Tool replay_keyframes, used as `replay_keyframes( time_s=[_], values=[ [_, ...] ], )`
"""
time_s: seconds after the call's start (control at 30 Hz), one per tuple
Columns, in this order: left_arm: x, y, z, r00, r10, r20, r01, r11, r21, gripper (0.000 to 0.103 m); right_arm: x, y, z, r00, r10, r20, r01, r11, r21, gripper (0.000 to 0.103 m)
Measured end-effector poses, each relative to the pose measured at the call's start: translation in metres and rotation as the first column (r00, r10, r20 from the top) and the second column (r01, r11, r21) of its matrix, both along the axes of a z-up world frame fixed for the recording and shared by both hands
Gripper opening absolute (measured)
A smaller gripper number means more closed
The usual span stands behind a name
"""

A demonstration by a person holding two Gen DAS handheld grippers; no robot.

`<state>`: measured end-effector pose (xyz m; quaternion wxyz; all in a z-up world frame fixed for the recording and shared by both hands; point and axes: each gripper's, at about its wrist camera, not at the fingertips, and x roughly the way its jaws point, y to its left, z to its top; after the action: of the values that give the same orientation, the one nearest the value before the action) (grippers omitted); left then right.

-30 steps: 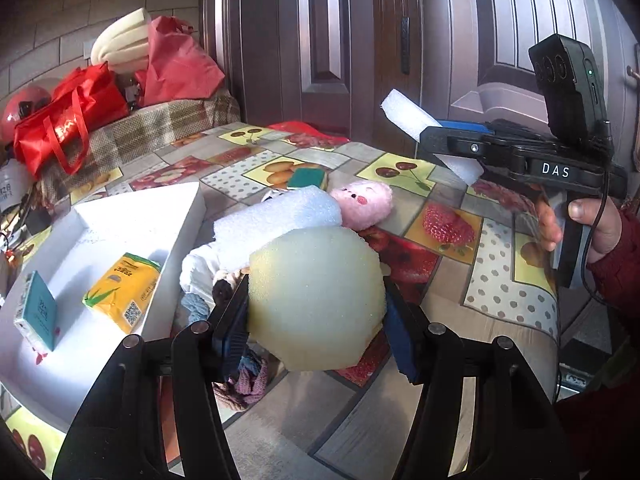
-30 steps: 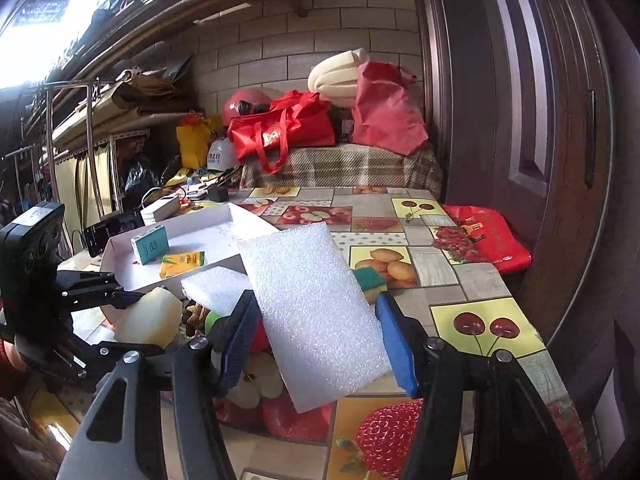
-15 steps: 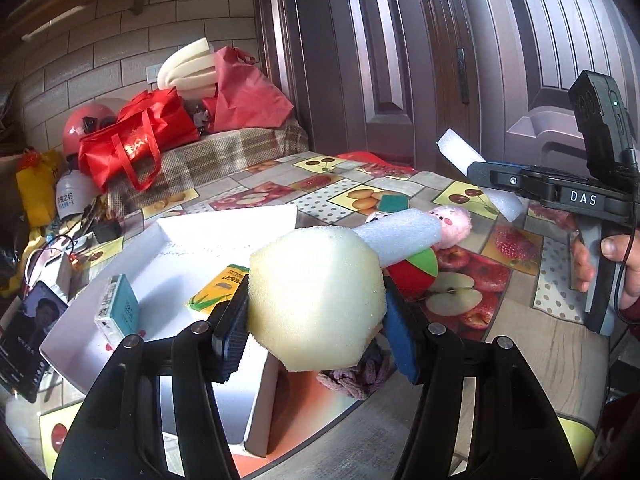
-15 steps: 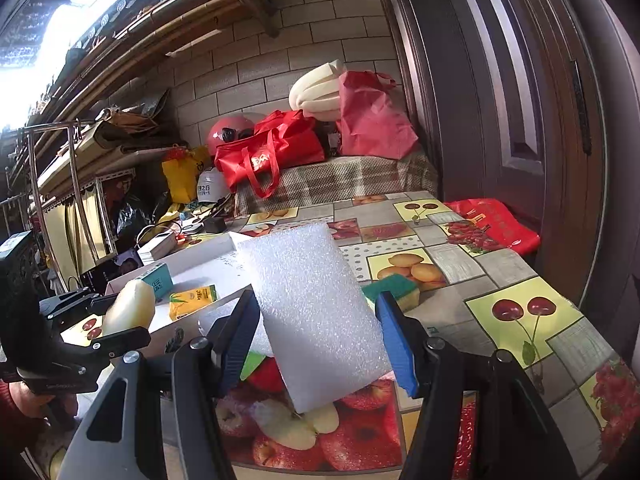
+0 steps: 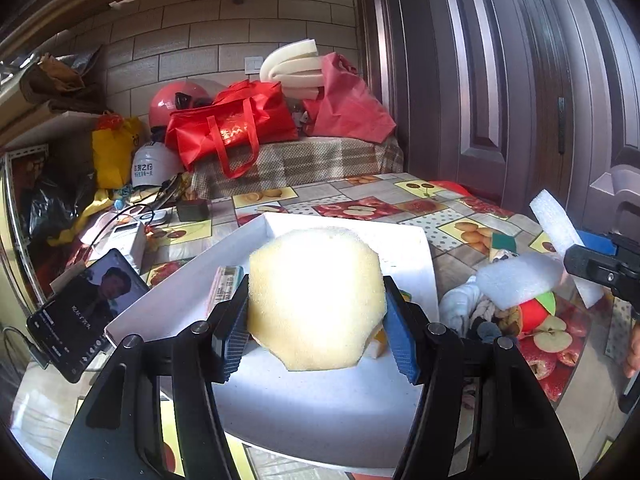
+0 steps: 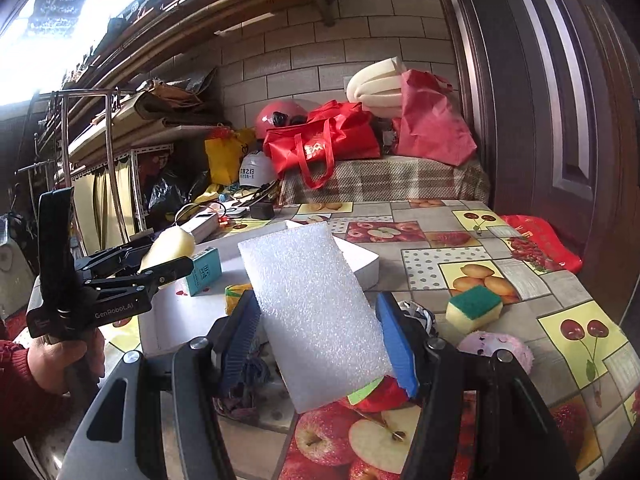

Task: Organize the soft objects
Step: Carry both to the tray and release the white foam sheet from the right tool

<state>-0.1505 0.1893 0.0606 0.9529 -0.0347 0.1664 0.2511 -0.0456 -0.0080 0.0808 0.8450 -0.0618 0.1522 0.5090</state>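
My left hand-held gripper (image 5: 316, 330) is clamped on a pale yellow sponge (image 5: 316, 300), its blue pads pressed into the sponge's two sides, and it hangs over the white tray (image 5: 404, 240). That is the relation my next move turns on: the tray lies directly under and ahead of the left one, so I judge a short lowering and release would land the sponge inside. Seen from the right wrist, the left hand-held gripper (image 6: 168, 258) sits above the tray's left part, near a teal box (image 6: 206, 270).

My right hand-held gripper (image 6: 320, 340) grips a white foam sheet (image 6: 316, 312) across its narrow width; the sheet's long axis runs away from me and tilts up and left. The tray (image 6: 360, 260) is ahead and to its left, so the right one has farther to go; the left is nearer.

On the counter (image 6: 520, 288), right of the tray, wait a green-topped sponge (image 6: 474, 308), a pink plush (image 6: 496, 346) and a foam block (image 5: 516, 280) on a heap of cloth.
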Motion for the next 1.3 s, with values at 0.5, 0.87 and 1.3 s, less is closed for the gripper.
replay_keyframes(
  time_s=[0.5,0.87,1.3],
  values=[
    [0.004,0.058,-0.006,0.99,0.14,-0.006,-0.139,0.986,-0.091,0.061,-0.03,0.081,-0.016,0.986,0.15,-0.07,-0.154,0.986,-0.061,0.061],
    [-0.002,0.082,-0.005,0.983,0.179,0.034,-0.17,0.969,-0.178,0.061,-0.042,0.144,-0.031,0.934,0.297,-0.197,-0.33,0.93,-0.164,0.06],
    [0.002,0.075,-0.003,0.987,0.16,0.026,-0.155,0.979,-0.134,0.061,0.001,0.176,-0.042,0.976,0.061,-0.208,-0.119,0.952,-0.281,0.052]
  ],
)
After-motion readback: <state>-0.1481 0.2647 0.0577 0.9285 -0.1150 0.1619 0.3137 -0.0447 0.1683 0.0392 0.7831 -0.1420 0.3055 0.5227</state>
